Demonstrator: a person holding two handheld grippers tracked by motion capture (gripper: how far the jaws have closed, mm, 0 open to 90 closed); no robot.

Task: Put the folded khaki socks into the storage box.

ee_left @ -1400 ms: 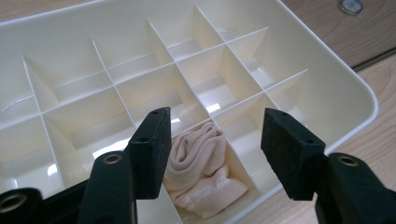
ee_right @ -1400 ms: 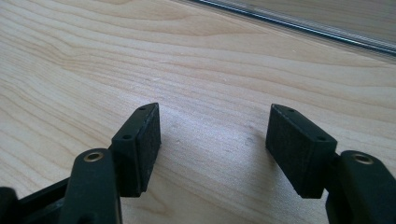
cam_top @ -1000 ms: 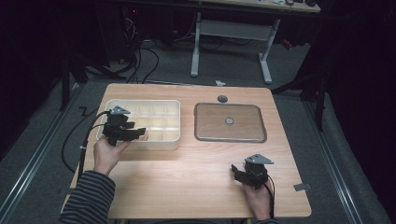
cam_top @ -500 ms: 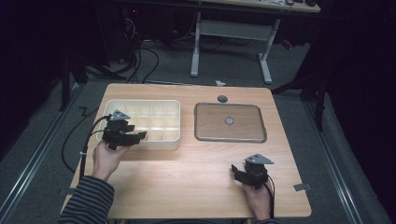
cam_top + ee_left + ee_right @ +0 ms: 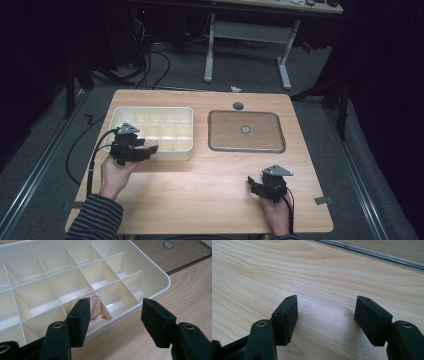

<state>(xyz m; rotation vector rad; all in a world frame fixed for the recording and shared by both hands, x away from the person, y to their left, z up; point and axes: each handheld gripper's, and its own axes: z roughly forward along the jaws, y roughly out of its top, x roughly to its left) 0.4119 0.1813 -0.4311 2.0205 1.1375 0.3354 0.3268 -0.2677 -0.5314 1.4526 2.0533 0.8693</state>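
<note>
A cream tray (image 5: 177,116) divided into several compartments stands at the table's left. A soft pinkish-cream piece (image 5: 94,311) lies in one compartment of its near row. My left gripper (image 5: 147,150) (image 5: 116,307) hovers over the tray's near rim, just in front of that piece. Its jaws have just been opening and stand open, with only the rim and bare wood between the pads. My right gripper (image 5: 251,184) (image 5: 325,302) rests low over the bare table at the front right, open and holding nothing.
A clear flat lid (image 5: 245,131) with a small round knob (image 5: 245,129) lies right of the tray; its edge (image 5: 387,260) runs ahead of the right gripper. A small dark disc (image 5: 238,106) sits near the table's far edge. A cable (image 5: 95,155) trails from the left gripper.
The left gripper has shifted slightly toward the tray's near rim and its jaws stand a little wider. The right gripper has stayed put.
</note>
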